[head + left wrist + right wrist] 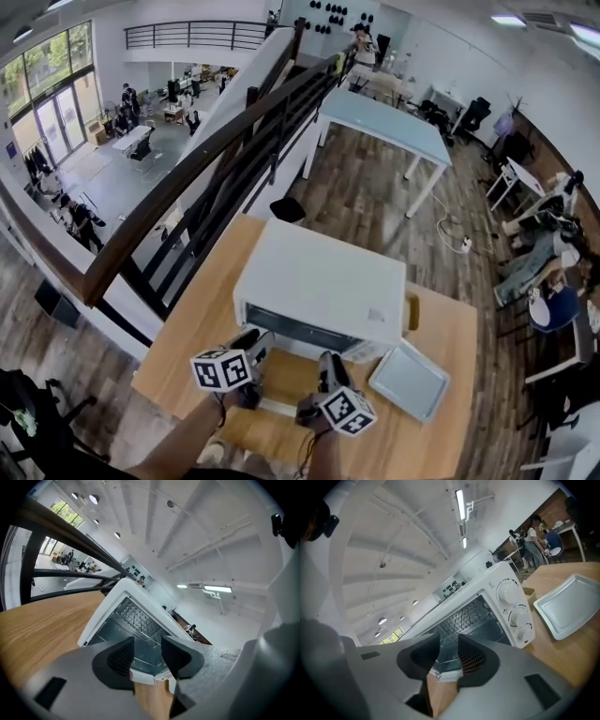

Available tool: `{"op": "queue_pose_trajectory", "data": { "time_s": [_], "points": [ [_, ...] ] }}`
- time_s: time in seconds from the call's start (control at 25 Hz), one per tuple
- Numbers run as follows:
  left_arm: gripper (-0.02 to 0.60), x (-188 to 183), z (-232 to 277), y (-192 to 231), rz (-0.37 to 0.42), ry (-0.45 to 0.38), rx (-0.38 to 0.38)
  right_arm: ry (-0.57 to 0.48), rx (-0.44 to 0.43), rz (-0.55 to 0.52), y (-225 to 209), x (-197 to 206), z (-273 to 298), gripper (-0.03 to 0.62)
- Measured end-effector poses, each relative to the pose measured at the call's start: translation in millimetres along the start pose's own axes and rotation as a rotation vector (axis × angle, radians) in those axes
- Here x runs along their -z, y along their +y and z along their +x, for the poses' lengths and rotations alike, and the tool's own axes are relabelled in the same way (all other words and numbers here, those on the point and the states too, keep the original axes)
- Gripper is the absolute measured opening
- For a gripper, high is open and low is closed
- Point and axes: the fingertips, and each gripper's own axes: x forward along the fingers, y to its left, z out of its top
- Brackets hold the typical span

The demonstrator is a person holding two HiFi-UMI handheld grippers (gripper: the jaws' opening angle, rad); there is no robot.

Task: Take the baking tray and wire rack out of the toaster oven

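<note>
White toaster oven [323,281] holding wire rack [138,616], just ahead of left gripper [147,644] and right gripper [449,641], both released

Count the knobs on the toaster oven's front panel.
3, in a column on the toaster oven panel right of its opening: top knob, middle knob, bottom knob. Only the right gripper view shows that panel.

Toaster oven [319,291]: white painted casing, smooth, satin. Inner walls bare grey metal, rear face diamond-patterned.
Wire rack [476,623]: thin bright metal wire.
Baking tray [409,380]: pale grey metal, smooth, matt.
Knobs [507,592]: white plastic, slight gloss.
Desk [197,323]: light wood, visible grain, matt.
Fingers [472,660]: dark grey, matt, ribbed inner faces.
</note>
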Motion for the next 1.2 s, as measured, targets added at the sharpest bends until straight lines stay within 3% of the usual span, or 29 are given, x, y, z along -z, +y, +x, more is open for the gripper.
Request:
{"op": "queue_pose_trajectory", "data": {
  "time_s": [0.2,0.44,0.92,1.08,1.2],
  "points": [
    [0.191,-6,28,8,-0.087,-0.021,-0.003,0.008,-0.004,0.111,-19,-2,25,0.121],
    [0.204,-9,54,12,-0.119,-0.035,-0.011,0.019,0.009,0.244,-40,-2,47,0.196],
    [0.206,-16,92,23,-0.117,-0.048,-0.036,0.038,0.003,0.254,-58,-11,86,0.194],
    [0.206,-21,103,23,-0.117,-0.048,-0.035,0.023,-0.036,0.217,-56,-22,100,0.193],
    [0.206,-22,110,25,-0.114,-0.046,-0.034,0.035,-0.008,0.229,-63,-18,104,0.192]
  ]
}}
